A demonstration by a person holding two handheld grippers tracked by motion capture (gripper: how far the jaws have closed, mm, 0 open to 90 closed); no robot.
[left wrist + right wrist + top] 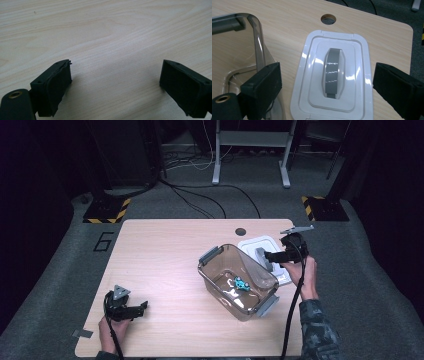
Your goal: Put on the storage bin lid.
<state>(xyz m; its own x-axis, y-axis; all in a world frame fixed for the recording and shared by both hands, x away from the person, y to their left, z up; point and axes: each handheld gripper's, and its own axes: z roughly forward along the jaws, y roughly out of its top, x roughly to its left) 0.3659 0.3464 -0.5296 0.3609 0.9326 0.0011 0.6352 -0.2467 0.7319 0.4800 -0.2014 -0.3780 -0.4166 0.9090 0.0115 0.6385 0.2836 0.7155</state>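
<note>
A clear plastic box [237,280] with grey latches stands on the wooden table [160,265], with a small teal object [241,284] inside it. Its white lid [334,77] with a grey handle [334,72] lies flat just behind the box, at the right. My right gripper [267,255] hovers over the lid, open, its jaws on either side of the grey handle and apart from it in the right gripper view [325,85]. My left gripper [142,309] rests near the table's front left, open over bare wood [115,77].
A round cable hole [241,231] sits near the table's far edge, just behind the lid. The box wall [259,47] stands close to the right gripper's left jaw. Cables, stands and a metal frame are on the floor beyond the table.
</note>
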